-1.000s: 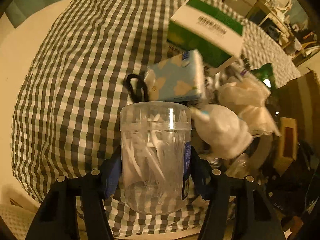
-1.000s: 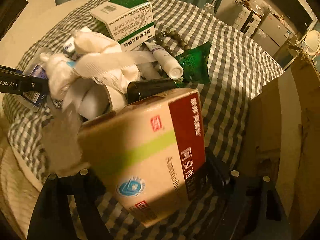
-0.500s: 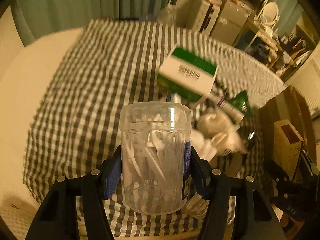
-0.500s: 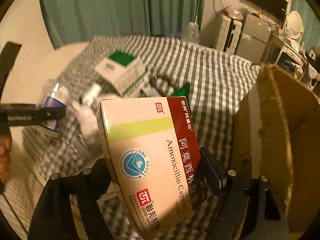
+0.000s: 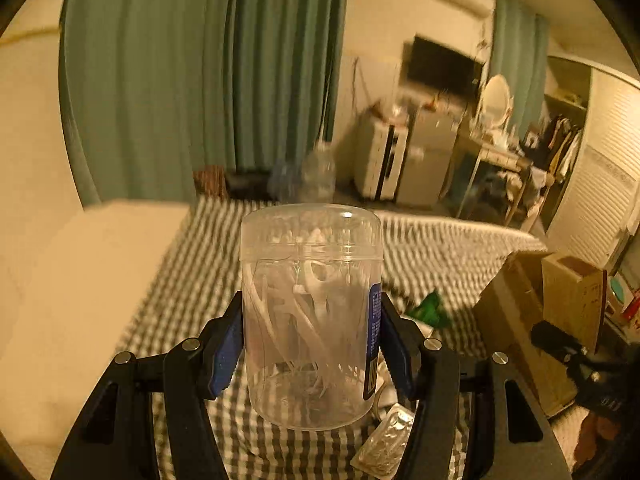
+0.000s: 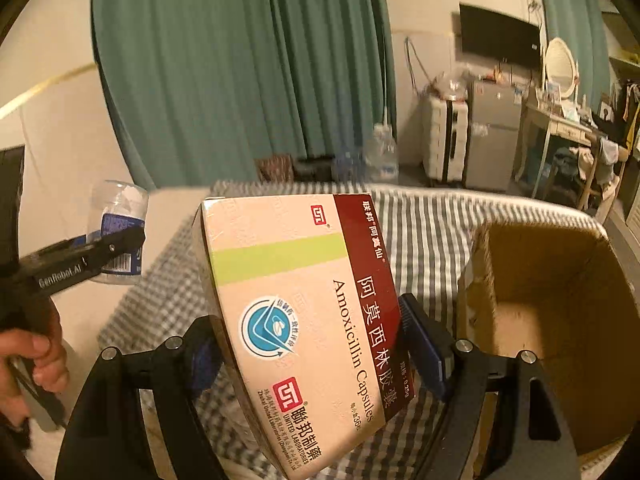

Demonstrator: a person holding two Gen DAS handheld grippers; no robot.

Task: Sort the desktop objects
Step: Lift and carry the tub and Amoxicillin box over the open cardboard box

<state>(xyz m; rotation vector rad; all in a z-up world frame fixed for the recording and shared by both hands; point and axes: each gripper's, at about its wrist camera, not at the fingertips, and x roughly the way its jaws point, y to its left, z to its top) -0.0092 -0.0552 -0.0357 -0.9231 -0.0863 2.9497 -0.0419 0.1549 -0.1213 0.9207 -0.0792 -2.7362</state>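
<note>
Against the earlier views, the checked cloth had dropped low in both frames: both items were lifted clear, likely bound for the open brown cardboard box at right. The right gripper, clamped on the pink-and-maroon amoxicillin carton, filled the frame's centre, its long axis leaning top-left. The left gripper pinched the clear plastic floss-pick jar upright, lid up, at lower centre.

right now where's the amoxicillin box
In the right wrist view the amoxicillin box sits tilted in the right gripper, above the checked cloth, left of the open cardboard box.
</note>
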